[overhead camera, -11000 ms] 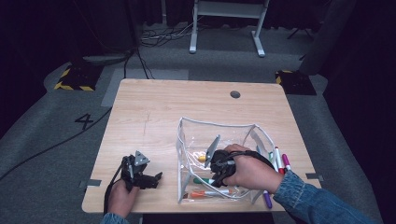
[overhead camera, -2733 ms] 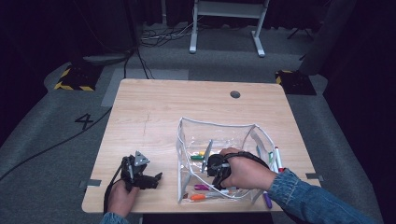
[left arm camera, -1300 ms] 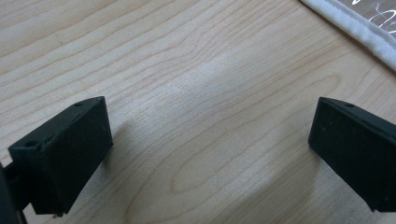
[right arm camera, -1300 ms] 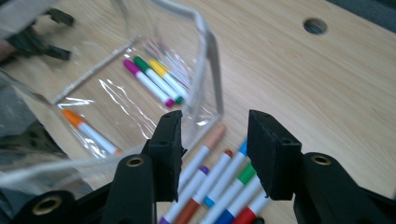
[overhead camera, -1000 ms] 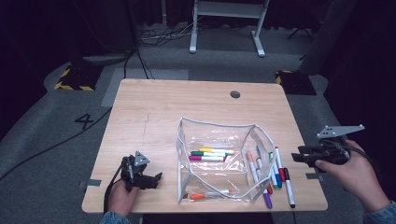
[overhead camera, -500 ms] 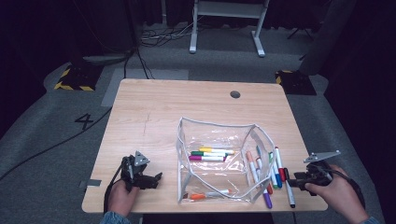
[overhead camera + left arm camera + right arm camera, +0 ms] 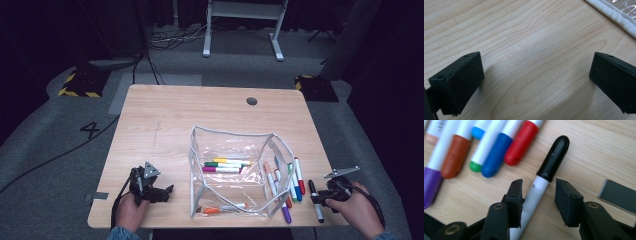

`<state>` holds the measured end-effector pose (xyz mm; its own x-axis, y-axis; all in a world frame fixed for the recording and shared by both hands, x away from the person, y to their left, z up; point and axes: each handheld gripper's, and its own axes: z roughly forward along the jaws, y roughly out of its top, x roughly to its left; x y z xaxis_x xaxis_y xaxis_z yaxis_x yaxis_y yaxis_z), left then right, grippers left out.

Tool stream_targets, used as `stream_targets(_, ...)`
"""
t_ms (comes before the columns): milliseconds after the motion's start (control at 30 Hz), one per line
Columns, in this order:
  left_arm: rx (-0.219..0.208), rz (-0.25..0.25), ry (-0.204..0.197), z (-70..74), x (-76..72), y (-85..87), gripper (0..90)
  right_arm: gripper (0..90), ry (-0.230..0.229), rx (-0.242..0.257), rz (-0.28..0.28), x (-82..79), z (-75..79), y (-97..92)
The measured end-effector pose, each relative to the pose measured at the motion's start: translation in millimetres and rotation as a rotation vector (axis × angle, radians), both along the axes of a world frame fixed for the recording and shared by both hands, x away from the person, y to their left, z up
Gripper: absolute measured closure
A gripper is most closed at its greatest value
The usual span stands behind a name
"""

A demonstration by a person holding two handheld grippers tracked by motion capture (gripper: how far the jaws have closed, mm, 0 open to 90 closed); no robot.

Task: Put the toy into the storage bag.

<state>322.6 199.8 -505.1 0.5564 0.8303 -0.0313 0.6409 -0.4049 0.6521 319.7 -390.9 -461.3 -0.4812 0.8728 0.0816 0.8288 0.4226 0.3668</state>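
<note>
A: From the high view, the right gripper [image 7: 320, 197] sits low at the near right corner of the counter [image 7: 200, 115], over the black-capped marker [image 7: 315, 199] that lies apart from the row of markers [image 7: 287, 182] just right of the clear pouch [image 7: 232, 172].

B: And the left gripper [image 7: 162, 192]?

A: Resting on the counter at the near left, a little left of the pouch, with a few markers lying inside that pouch.

B: In the left gripper view?

A: Its fingers [image 7: 459, 82] stand wide apart over bare wood, nothing between them; the pouch's white edge [image 7: 614, 17] crosses the far right corner.

B: And the right gripper view?

A: The right gripper [image 7: 537, 195] straddles the black-capped marker [image 7: 549, 167]. Its fingers [image 7: 515, 197] have just been closing; the left one touches the white barrel, the right one stands off it, so they are still apart, not clamped. The red, blue and green markers lie just left
</note>
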Motion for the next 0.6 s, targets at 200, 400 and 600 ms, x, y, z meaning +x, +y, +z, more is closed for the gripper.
stream_targets(200, -0.001, 0.002, -0.003, -0.3, 0.0, -0.2, 0.0, 71.0, 0.0, -0.036, -0.066, 2.4, -3.2, -9.9)
stream_targets(400, -0.002, 0.002, -0.002, -0.2, -0.1, -0.2, 0.0, 76.7, -0.01, -0.047, -0.1, 5.0, -3.1, -15.8)
stream_targets(600, -0.001, -0.001, -0.001, -0.1, 0.1, 0.0, 0.0, 76.9, -0.01, -0.028, -0.091, 5.4, 0.7, -16.7)
